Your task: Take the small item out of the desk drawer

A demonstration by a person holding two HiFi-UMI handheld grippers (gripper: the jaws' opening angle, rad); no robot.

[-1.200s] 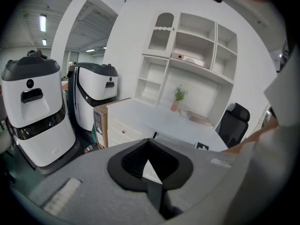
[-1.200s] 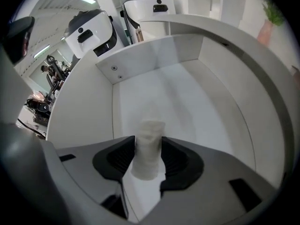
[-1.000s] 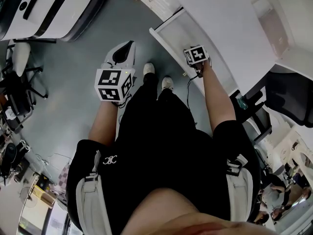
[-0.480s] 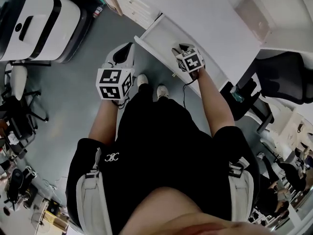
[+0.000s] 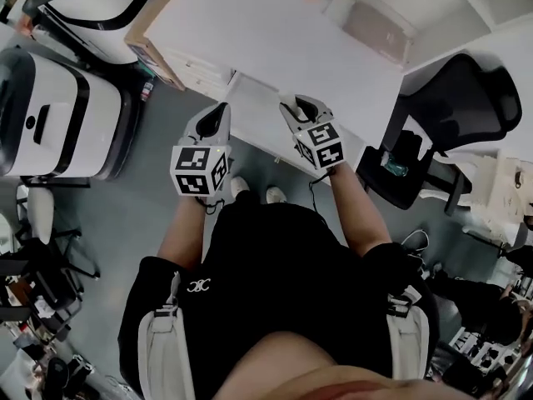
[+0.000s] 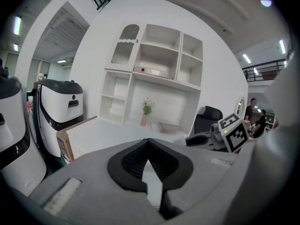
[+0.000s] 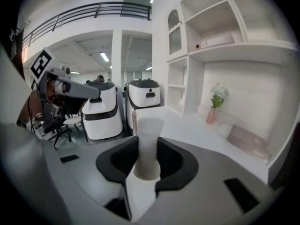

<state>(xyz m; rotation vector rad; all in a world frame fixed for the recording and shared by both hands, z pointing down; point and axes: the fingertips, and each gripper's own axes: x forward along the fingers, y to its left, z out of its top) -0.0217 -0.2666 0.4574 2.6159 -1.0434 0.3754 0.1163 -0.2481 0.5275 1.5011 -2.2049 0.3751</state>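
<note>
Small white cylindrical item (image 7: pixel 149 125) is standing upright between the pads of the right gripper (image 7: pixel 147 150), whose jaws are closing on it, both pads appearing to touch its sides. This gripper is hovering over the open desk drawer (image 5: pixel 254 117) at the front of the white desk (image 5: pixel 275 32). The left gripper (image 6: pixel 149 149) is hanging alongside, jaws together and empty. The step in hand is judged to be securing the item for withdrawal. The next move is calling for a firm grip, then a clear lift away from the drawer.

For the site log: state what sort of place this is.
Probably an office or a lab workroom. A long white desk has a black office chair beside it, and big white machines stand close to the desk's other end.
</note>
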